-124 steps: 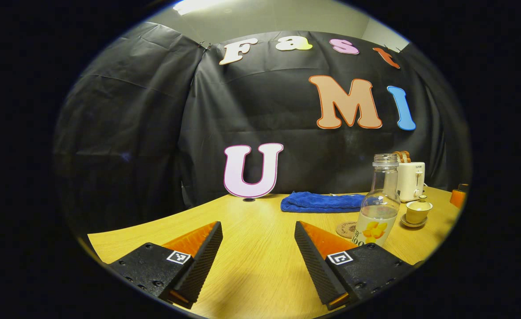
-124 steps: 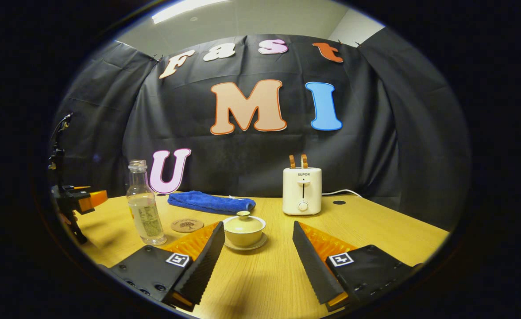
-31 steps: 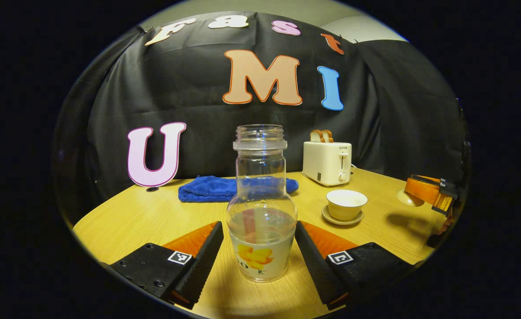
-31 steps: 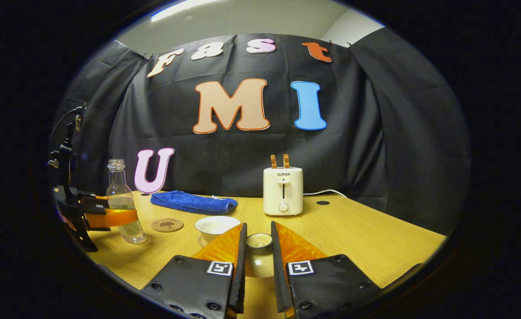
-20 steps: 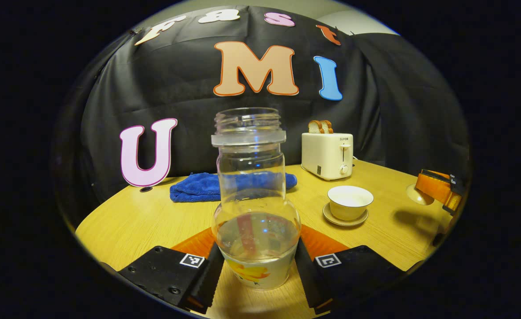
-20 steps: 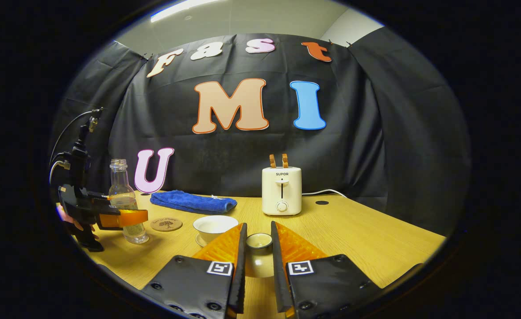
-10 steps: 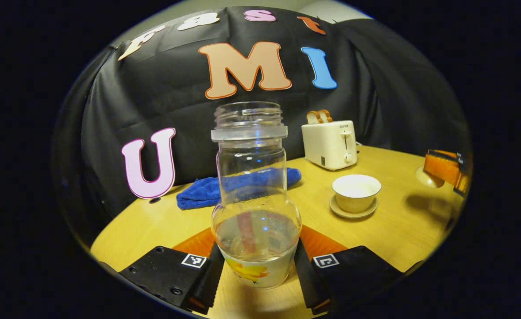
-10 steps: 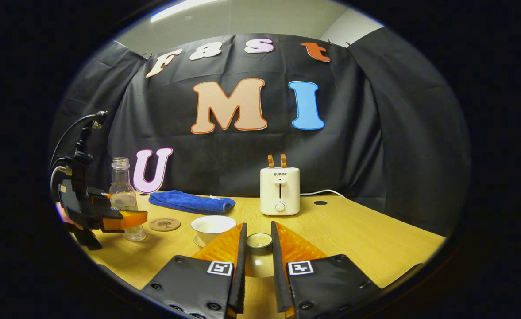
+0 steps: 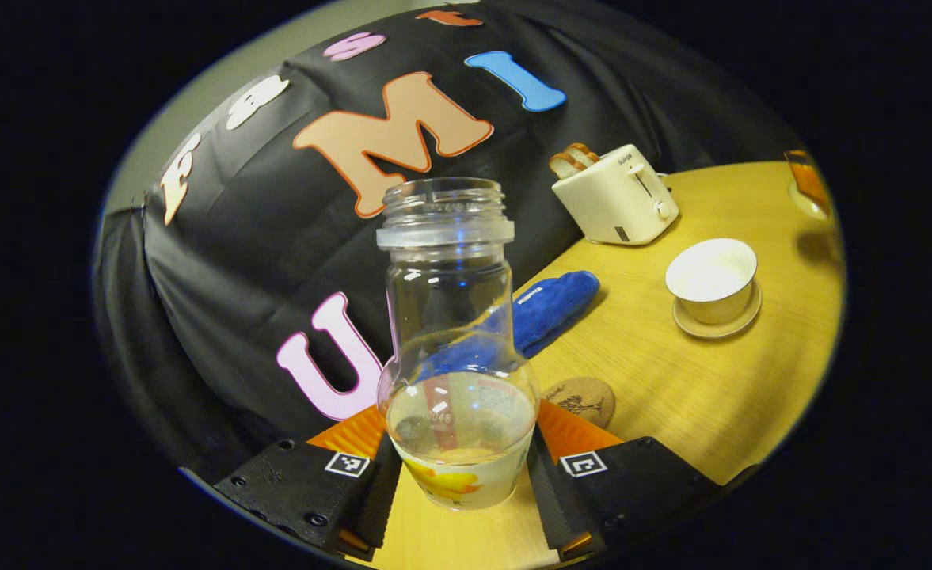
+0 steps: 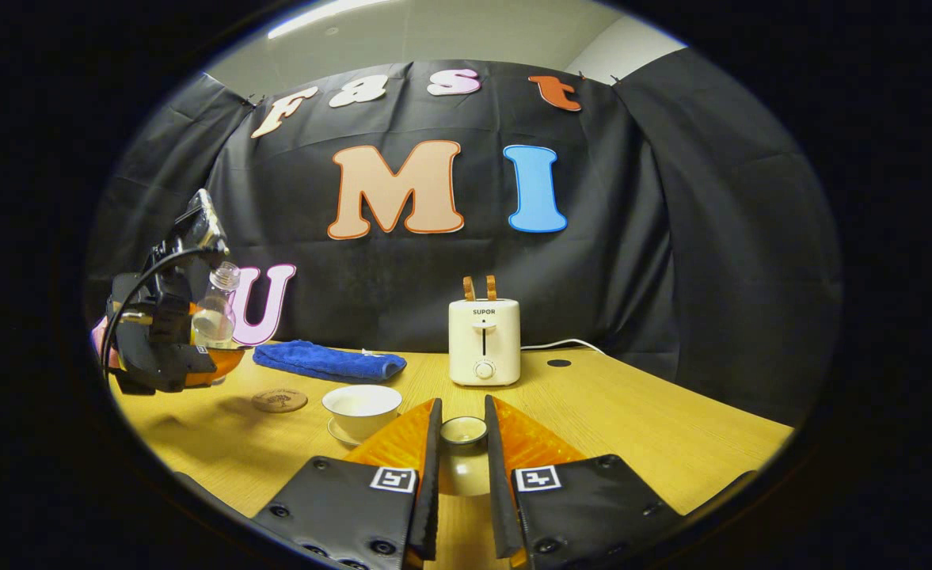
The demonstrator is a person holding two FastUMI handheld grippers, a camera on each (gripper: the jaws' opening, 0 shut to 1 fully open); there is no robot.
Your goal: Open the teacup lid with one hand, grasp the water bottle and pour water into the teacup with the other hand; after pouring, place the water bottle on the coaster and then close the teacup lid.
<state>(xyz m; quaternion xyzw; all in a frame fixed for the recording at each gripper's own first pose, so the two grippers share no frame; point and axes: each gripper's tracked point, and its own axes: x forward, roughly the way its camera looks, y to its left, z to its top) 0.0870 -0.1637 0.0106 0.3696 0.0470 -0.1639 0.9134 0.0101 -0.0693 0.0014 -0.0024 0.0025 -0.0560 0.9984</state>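
The left gripper [image 9: 458,475] is closed on the lower body of the uncapped water bottle [image 9: 454,348], both fingers pressed against its labelled base, and in the right gripper view it carries the bottle clear of the table at about 9 o'clock, tipped towards the cup. The right gripper [image 10: 459,463] is nearly closed on the teacup lid [image 10: 463,431], pinching it by the knob. The open teacup [image 9: 711,279] stands on its saucer [image 9: 719,317] at about 2 o'clock in the left gripper view, well apart from the bottle mouth; the coaster [image 9: 580,400] lies near the bottle's base. The main risk, as I judge it, is tilting before the mouth is over the cup: the wide neck would spill water on the wooden table [image 9: 751,388]. A smooth glass body held low may also swing or slip between the fingers as it tips. The lid, gripped by a small knob, could twist loose.
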